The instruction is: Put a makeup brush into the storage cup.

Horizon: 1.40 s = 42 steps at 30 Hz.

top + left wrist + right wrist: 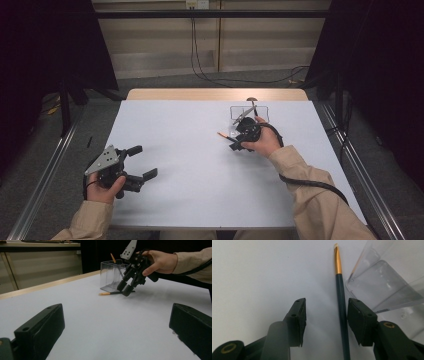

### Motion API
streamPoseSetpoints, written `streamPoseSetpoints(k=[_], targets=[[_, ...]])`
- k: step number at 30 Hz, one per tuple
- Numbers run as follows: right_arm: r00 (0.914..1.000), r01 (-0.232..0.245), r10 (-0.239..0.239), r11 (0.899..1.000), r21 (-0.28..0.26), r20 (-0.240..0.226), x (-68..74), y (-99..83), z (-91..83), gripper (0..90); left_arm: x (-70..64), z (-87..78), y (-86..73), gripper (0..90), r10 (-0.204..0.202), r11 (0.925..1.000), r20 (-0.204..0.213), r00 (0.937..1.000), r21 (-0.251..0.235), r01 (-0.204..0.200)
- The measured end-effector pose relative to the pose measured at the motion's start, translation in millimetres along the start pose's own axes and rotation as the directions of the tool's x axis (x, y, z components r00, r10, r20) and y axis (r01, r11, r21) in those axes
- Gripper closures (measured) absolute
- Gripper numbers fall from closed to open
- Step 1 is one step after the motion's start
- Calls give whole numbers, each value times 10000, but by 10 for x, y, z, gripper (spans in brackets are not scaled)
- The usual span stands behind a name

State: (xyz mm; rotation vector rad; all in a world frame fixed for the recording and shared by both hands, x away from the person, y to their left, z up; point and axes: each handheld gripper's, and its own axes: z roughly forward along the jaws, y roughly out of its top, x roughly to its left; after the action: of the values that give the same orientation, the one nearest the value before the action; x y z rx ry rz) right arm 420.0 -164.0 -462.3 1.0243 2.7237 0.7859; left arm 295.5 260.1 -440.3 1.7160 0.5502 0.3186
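A thin brush (340, 297) with a dark green handle and gold ferrule lies flat on the white table (190, 165). My right gripper (327, 303) stands open over it, with the handle between the jaws and closer to the right one. From above, the right gripper (236, 141) tilts down at the brush (223, 134), just in front of a clear plastic container (261, 115). Another brush (245, 114) leans inside that container. My left gripper (143, 161) is held open near the front left of the table with nothing in it.
The left gripper view looks across the table at the right gripper (123, 290), the brush (110, 293) and the container (111, 275). A wooden strip (215, 94) edges the table's far side. Dark curtains and metal rails flank it.
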Motion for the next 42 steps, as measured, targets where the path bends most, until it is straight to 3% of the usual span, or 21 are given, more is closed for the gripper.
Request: streamPoseSetpoints(k=[8,13,30,42], targets=[[9999,98,-97,9997,233,-44,15,19,33,549,0,1,0,1,17,10000,-5,10000,13,-17],[9999,149,-147,9983,563,-30,35,61,38,647,-2,1,1,0,16,10000,-36,10000,8,-16],[9994,352,-349,9879,1510,-47,81,151,37,839,8,-4,-2,2,54,10000,-59,10000,69,-54],[9990,429,-389,9788,2003,-240,110,120,-9,843,4,-5,4,3,129,9999,-60,9999,94,-129]])
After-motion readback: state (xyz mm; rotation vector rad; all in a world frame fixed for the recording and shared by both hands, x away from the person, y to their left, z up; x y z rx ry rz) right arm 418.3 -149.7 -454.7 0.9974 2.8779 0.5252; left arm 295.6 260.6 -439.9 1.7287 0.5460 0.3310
